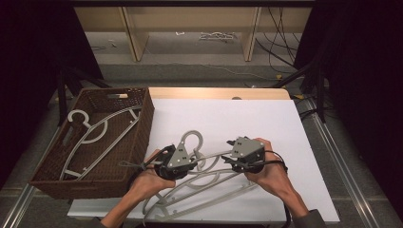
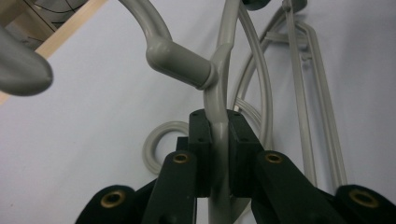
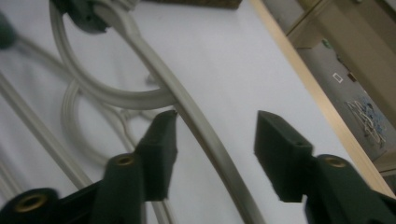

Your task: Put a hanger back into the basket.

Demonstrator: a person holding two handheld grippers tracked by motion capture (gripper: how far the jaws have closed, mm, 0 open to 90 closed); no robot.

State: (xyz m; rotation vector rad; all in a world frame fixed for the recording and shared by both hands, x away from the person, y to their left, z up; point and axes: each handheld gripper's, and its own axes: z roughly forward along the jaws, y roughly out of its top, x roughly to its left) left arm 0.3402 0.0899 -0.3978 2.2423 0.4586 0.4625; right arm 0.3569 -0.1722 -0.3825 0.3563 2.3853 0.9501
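Two grey plastic coat hangers [image 1: 199, 183] are seen on the white table [image 1: 266, 118] beside the brown woven basket [image 1: 140, 128], the top one pinched by the left gripper [image 2: 218, 140] while the right gripper [image 3: 212, 140] is spread apart around its arm.

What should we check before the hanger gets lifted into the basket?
1. Left gripper clamped on the top hanger near its neck: ok.
2. Right gripper let go; arm passes between open jaws, pads not pressing: ok.
3. Top hanger free of the other hangers under it: cannot tell, they overlap.
4. Room in the basket: ok, though one hanger already lies inside.
5. Hook clear of the basket wall: ok.
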